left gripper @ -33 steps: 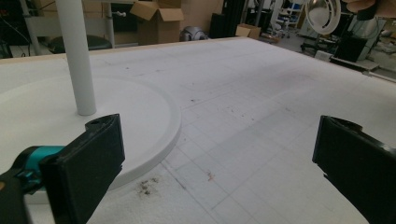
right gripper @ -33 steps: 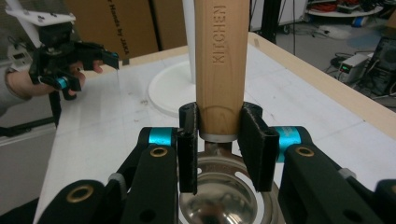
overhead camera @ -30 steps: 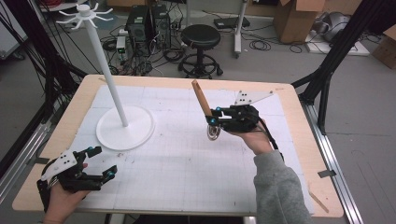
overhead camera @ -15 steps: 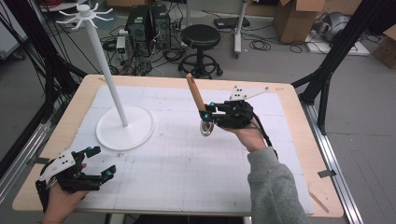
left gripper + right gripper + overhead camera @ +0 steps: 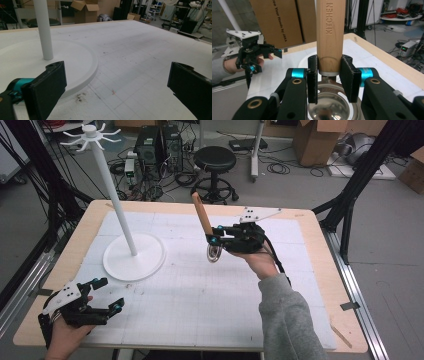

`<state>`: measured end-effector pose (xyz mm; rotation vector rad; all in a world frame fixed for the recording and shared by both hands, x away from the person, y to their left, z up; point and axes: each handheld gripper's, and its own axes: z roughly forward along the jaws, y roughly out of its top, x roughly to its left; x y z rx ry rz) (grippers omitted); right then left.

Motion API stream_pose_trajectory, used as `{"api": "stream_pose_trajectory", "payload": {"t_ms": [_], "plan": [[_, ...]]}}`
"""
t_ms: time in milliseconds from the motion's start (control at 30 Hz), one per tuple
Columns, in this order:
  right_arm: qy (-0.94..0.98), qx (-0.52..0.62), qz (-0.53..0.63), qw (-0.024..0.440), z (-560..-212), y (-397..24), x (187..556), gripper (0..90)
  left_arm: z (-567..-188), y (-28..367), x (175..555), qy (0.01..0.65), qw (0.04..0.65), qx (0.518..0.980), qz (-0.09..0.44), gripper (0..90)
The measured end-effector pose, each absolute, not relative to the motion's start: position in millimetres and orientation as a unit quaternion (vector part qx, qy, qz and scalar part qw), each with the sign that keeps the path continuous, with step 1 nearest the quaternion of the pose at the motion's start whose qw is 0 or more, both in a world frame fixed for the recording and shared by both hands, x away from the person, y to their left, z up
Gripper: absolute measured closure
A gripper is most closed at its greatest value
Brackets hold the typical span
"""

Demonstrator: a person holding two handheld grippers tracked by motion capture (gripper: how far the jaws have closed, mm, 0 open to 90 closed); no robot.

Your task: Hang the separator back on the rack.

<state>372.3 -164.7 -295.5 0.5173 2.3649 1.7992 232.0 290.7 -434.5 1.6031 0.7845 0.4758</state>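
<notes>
Workshop floor with cardboard boxes, a black stool and cabling lying behind the desk. White mat covering most of the desk top. White hook stand rising from a round base on the mat's left half, hooks at the top bare.

Right claw holding above mid-desk, pinching the wooden handle of a metal strainer just above the ferrule; handle pointing up and slightly tilted, bowl hanging below, clear of the mat. Left claw resting near the front left corner, spread wide, gripping nothing.

Step in hand, judging by the pose: carrying the strainer toward the stand. Next move calling for raising the handle end to hook height and aligning it with one prong.
</notes>
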Motion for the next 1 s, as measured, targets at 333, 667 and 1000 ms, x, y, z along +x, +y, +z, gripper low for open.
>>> {"api": "stream_pose_trajectory", "payload": {"t_ms": [333,667,1000], "plan": [[0.781,0.156,0.603,0.054,-286.7,-150.3,373.0,69.9,-434.5,292.7,231.2,0.341,0.602,0.692,0.206,2.7],[0.780,0.153,0.604,0.064,-276.3,-135.8,375.0,69.9,-434.2,292.7,230.1,0.342,0.603,0.691,0.206,2.7],[0.777,0.160,0.603,0.080,-270.8,-120.7,377.1,70.0,-433.6,295.9,228.2,0.344,0.604,0.688,0.209,2.6]]}}
